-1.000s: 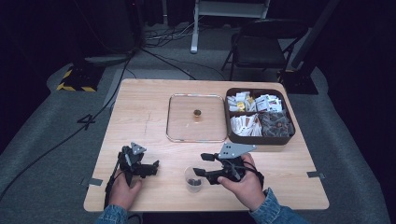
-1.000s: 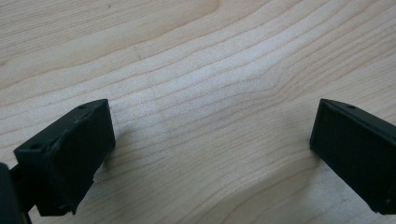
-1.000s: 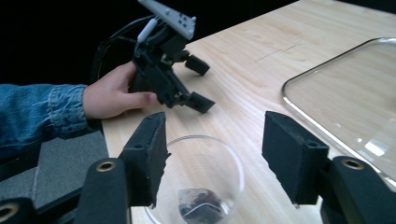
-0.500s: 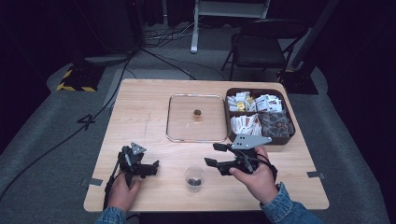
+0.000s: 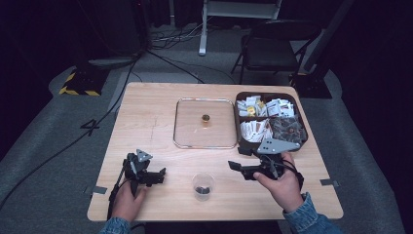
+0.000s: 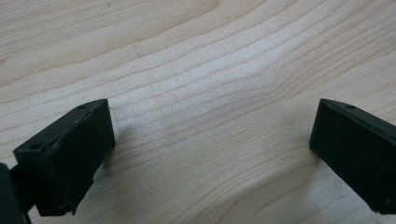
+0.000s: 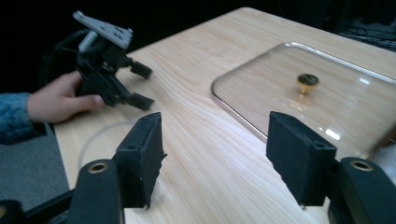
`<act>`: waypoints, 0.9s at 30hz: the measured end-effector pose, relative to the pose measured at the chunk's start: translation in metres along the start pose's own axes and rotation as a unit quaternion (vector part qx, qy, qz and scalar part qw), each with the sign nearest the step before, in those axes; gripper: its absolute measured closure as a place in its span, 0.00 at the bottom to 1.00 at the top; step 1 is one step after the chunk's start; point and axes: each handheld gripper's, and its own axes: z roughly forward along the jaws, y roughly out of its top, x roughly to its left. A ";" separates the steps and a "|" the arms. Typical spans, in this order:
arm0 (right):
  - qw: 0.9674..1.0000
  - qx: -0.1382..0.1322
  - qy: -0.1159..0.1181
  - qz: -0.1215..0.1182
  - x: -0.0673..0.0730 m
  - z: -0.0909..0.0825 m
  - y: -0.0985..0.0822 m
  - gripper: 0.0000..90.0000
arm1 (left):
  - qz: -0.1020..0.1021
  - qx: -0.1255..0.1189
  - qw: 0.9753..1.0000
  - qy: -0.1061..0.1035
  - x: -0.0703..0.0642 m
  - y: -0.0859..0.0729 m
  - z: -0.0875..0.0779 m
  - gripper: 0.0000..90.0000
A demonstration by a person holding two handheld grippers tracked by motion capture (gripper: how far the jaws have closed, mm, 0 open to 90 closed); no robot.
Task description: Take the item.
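Note:
A small clear plastic cup [image 5: 203, 186] with something dark in its bottom stands near the table's front edge, between the two grippers. My left gripper [image 5: 159, 176] rests on the wood to the cup's left, its jaws wide open over bare tabletop [image 6: 210, 144]. To the cup's right, my right gripper [image 5: 238, 169] is held a little above the table, open and holding nothing [image 7: 215, 144]. It points left across the table at the left gripper [image 7: 109, 79]. The cup's faint rim [image 7: 93, 140] shows behind its left jaw.
A flat glass lid [image 5: 205, 141] with a gold knob [image 5: 205, 118] lies mid-table; its near rim [image 7: 233, 112] is just ahead of my right jaws. A dark box [image 5: 302, 127] of sachets stands at the right. A folding chair [image 5: 272, 48] stands beyond the table.
My right gripper has drawn back to the right, away from the cup, and lifted slightly. The cup stays standing on the table. The left gripper has not moved.

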 end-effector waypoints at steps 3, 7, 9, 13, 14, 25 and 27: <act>1.000 0.013 -0.023 0.003 -0.012 -0.007 -0.010 0.35 | 0.001 0.000 1.000 0.000 0.000 0.000 0.000 0.00; 0.999 0.017 -0.044 0.019 -0.028 -0.013 -0.022 0.32 | 0.001 0.000 1.000 0.000 0.000 0.000 0.000 0.00; 0.998 0.018 -0.051 0.027 -0.035 -0.015 -0.029 0.31 | 0.001 0.000 1.000 0.000 0.000 0.000 0.000 0.00; 0.997 0.027 -0.066 0.040 -0.050 -0.016 -0.041 0.27 | 0.001 0.000 1.000 0.000 0.000 0.000 0.000 0.00; 0.996 0.030 -0.068 0.043 -0.053 -0.016 -0.043 0.26 | 0.000 0.000 1.000 0.000 0.000 0.000 0.000 0.00; 0.993 0.058 -0.086 0.060 -0.078 -0.009 -0.076 0.22 | 0.000 0.000 1.000 0.000 0.000 0.000 0.000 0.00; 0.992 0.066 -0.093 0.062 -0.081 -0.007 -0.082 0.22 | 0.001 0.000 1.000 0.000 0.000 0.000 0.000 0.00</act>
